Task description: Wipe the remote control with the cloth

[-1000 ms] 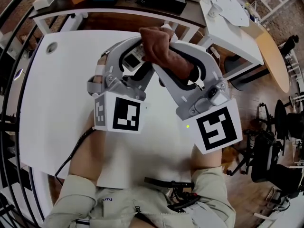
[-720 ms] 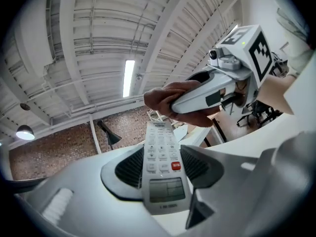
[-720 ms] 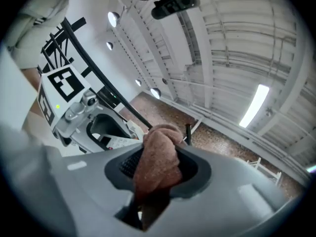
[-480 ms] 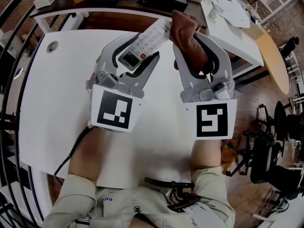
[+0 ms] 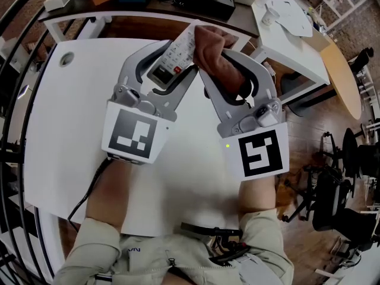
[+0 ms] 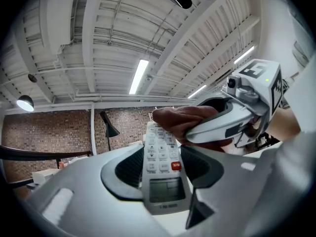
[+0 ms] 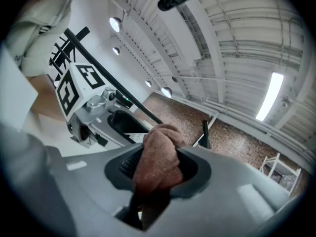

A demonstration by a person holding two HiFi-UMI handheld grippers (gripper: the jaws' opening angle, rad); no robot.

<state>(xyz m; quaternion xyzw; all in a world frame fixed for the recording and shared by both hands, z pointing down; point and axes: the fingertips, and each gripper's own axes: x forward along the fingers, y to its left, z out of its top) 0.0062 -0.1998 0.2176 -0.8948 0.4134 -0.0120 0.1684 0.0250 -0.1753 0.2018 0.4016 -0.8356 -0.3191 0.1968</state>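
We had the remote control (image 6: 160,174) clamped by its sides near the display in the left gripper (image 5: 169,67), up over the table (image 5: 71,117), with the right gripper (image 5: 228,76) pinched shut on the cloth (image 7: 155,167), which was pressed on the remote's far end. The remote's probably light, stiff, slick plastic, so the side grip felt right; the cloth's soft, grab it anywhere

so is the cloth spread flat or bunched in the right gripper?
Bunched. The cloth is wadded into a thick lump clamped between the right gripper's jaws, with no flat edge showing.
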